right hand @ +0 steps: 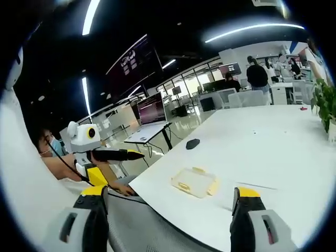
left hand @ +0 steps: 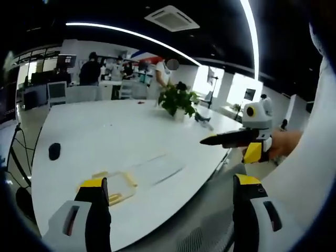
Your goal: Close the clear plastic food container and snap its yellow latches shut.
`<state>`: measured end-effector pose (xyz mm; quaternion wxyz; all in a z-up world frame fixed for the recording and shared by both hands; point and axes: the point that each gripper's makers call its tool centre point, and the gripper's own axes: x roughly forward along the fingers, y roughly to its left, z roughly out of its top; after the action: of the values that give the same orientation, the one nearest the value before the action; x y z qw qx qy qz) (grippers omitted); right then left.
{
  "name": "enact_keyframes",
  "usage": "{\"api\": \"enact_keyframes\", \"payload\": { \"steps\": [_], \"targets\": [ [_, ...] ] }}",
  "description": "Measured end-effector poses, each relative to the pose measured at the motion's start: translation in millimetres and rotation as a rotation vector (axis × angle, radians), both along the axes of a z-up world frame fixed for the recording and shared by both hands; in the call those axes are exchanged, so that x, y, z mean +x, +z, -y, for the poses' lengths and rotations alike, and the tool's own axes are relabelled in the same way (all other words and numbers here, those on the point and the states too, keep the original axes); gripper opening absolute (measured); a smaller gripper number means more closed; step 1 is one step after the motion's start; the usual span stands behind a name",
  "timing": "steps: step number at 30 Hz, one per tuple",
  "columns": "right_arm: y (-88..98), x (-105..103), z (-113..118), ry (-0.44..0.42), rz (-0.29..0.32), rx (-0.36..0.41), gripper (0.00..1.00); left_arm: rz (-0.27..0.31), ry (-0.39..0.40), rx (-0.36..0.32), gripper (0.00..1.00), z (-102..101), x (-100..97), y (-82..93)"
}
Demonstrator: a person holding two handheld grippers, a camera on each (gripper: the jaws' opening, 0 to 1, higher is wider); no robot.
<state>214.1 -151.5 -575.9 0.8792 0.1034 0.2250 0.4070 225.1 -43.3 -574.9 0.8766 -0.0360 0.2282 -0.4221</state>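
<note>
The clear plastic container (left hand: 119,188) with yellow latches lies flat on the white table (left hand: 105,136) near its front edge. A faint clear shape (left hand: 160,169) stretches out beside it; I cannot tell if it is the lid. My left gripper (left hand: 169,181) is open and held well above and short of the container. From the right, the right gripper (left hand: 210,140) hangs over the table's edge. In the right gripper view the container (right hand: 195,182) lies ahead between the jaws of my open right gripper (right hand: 169,191). The left gripper (right hand: 134,155) is off the table, held by a hand.
A black mouse (left hand: 54,151) (right hand: 192,143) lies farther along the table. A potted plant (left hand: 177,101) stands at the far side. Desks, monitors (right hand: 151,109) and several people are in the background. Grey floor lies below the table's edge.
</note>
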Motion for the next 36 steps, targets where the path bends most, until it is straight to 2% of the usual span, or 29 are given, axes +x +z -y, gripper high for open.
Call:
{"api": "enact_keyframes", "payload": {
  "steps": [6,8,12,15,36],
  "targets": [
    [1.7,3.6,-0.5,0.001,0.018,-0.016,0.99,0.004,-0.020,0.040,0.97,-3.1,-0.1,-5.6],
    [1.4,5.0,0.6,0.005,0.025,-0.027,0.93,0.006,-0.024,0.041,0.97,-3.7,0.0,-6.1],
    [3.9,6.5,-2.9,0.013,0.026,-0.010,0.97,0.009,-0.020,0.043,0.96,-7.2,2.7,-7.2],
    [1.7,7.4,-3.3,0.022,0.045,-0.048,0.94,0.015,-0.024,0.055,0.96,-9.0,4.9,-8.0],
    [8.5,17.9,-21.1,0.074,0.076,-0.038,0.92,0.035,-0.053,0.098,0.95,-23.5,14.9,-11.6]
  ]
}}
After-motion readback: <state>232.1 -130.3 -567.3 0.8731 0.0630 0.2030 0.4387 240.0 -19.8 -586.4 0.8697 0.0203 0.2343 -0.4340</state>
